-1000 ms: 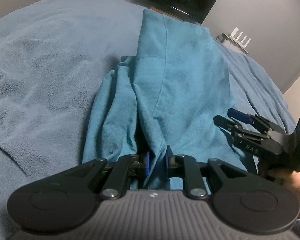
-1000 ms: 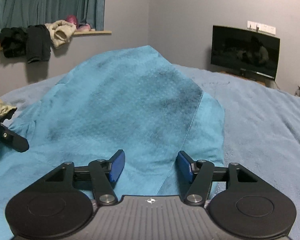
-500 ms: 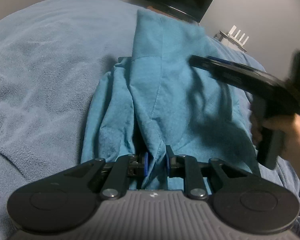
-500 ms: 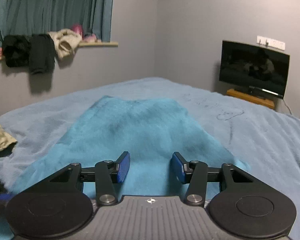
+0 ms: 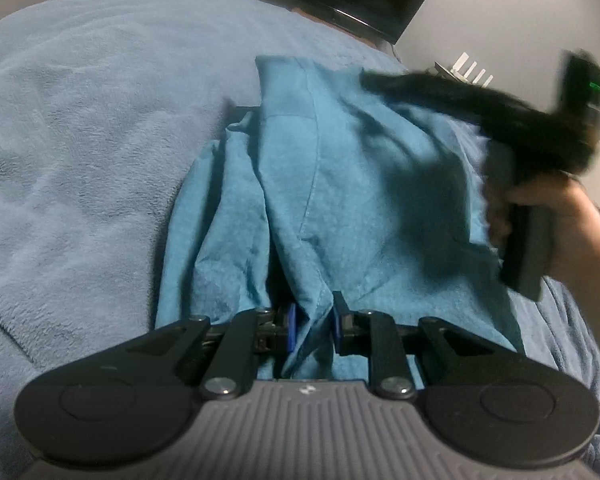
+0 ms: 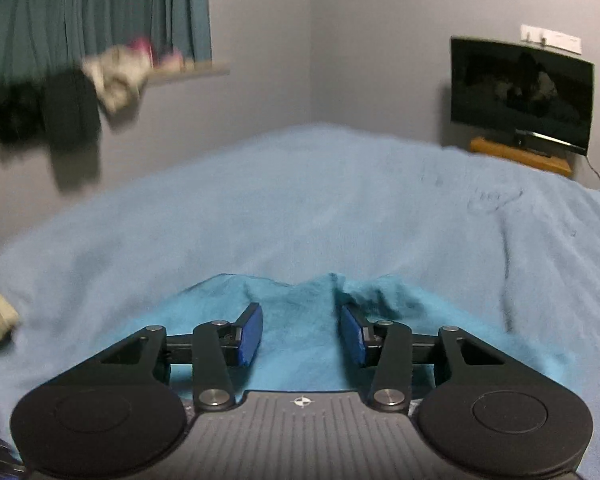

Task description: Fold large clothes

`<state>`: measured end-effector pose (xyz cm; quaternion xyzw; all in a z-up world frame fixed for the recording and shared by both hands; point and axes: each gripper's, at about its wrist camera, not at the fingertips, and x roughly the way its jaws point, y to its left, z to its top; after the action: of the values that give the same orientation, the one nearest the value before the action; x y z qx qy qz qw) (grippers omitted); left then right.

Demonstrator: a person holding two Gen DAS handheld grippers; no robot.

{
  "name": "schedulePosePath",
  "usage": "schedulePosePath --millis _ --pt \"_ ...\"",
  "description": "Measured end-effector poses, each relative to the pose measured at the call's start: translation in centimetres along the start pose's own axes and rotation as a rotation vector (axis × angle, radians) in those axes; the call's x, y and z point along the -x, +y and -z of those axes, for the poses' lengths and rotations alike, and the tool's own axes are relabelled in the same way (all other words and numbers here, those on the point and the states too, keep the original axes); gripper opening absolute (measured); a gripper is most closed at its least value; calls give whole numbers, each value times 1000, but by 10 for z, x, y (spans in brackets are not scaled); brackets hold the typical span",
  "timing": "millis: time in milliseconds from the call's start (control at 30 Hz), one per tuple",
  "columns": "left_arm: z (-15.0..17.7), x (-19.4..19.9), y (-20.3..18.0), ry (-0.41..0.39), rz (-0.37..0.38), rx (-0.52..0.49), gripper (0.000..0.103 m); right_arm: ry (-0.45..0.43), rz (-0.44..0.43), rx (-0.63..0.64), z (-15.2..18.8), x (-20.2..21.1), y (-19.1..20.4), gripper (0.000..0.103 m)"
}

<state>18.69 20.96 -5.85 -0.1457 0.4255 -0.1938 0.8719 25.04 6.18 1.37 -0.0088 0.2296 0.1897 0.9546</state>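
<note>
Since the earlier frames the right gripper (image 6: pixel 301 334) has swept up and across the teal garment (image 5: pixel 340 200), and its own view, which a second ago was filled with teal cloth, now shows mostly bed, with only a rumpled edge of the garment low between its fingers. It appears in the left wrist view as a dark motion-blurred shape (image 5: pixel 512 128) above the garment's right side, gripped by the person's right hand (image 5: pixel 560 224). Its blue pads (image 6: pixel 249 334) stand spread apart with nothing between them.

The left gripper (image 5: pixel 312 326) has kept its place at the garment's near end. Its jaws are drawn close together, pinching a ridge of teal fabric that rises between the blue pads (image 5: pixel 291 326). From that pinch the garment runs away from the camera as a long, narrow, partly folded shape with a seam down its length, one bunched layer lying to the left of the seam and a broader panel to the right.

The garment lies on a pale blue fleece blanket (image 5: pixel 80 140) that covers the bed on every side of it. Beyond the garment's far end a dark television (image 6: pixel 520 96) hangs on the grey wall, above a wooden stand (image 6: pixel 520 156). Left of the television, teal curtains (image 6: pixel 100 12) hang over a window ledge where dark and light clothes (image 6: pixel 72 96) are draped, all of it blurred.
</note>
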Motion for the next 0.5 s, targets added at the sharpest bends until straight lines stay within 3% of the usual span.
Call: schedulePosePath --millis 133,333,367,467,500 --pt "-1 -3 5 4 2 -1 19 -71 44 18 11 37 -25 54" --pt "-1 -4 2 3 -6 -2 19 7 205 82 47 29 -59 58" --pt "-1 -4 1 5 -13 -10 19 -3 209 55 47 31 -65 60" --pt "-1 -4 1 7 -12 -4 19 -19 155 -184 43 45 -99 68" --pt "-1 -5 1 8 -12 -3 19 -26 140 -245 45 50 -111 75"
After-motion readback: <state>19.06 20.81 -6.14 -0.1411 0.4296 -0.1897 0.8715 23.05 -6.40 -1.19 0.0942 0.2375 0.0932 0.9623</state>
